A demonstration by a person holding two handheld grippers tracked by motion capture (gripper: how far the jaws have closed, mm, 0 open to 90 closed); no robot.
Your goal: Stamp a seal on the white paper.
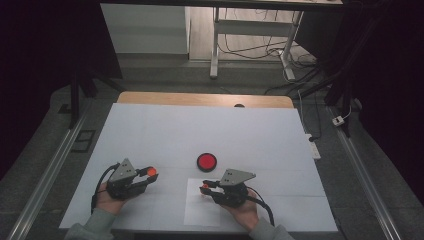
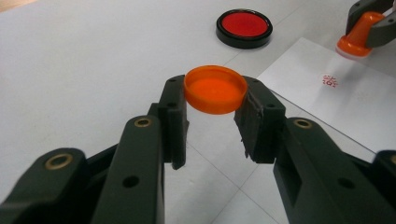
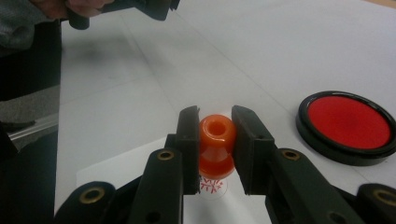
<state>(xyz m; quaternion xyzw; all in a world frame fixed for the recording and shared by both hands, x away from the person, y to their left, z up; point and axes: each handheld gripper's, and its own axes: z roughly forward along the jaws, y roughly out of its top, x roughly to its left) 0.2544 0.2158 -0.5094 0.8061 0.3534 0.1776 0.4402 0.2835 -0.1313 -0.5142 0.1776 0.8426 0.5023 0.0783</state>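
Observation:
My left gripper (image 2: pixel 215 95) is shut on a round orange cap (image 2: pixel 215 88), held hollow side up above the white table; in the high view this left gripper (image 1: pixel 150 173) sits at the front left. My right gripper (image 3: pixel 215 130) is shut on an orange stamp (image 3: pixel 216 144), whose base presses down on a white paper sheet (image 3: pixel 116 175) over a red print. From above, the right gripper (image 1: pixel 205 188) and stamp (image 1: pixel 204 188) stand on the paper sheet (image 1: pixel 200 212). A black-rimmed red ink pad (image 1: pixel 206 162) lies just beyond. One earlier red stamp mark (image 2: pixel 329 80) shows on the paper.
The white table top (image 1: pixel 200 130) stretches wide behind the ink pad (image 2: pixel 244 25). A wooden edge (image 1: pixel 205 98) borders the far side. A person's hands and grey sleeves (image 1: pixel 95 227) come in from the front. Desk legs and cables lie on the floor beyond.

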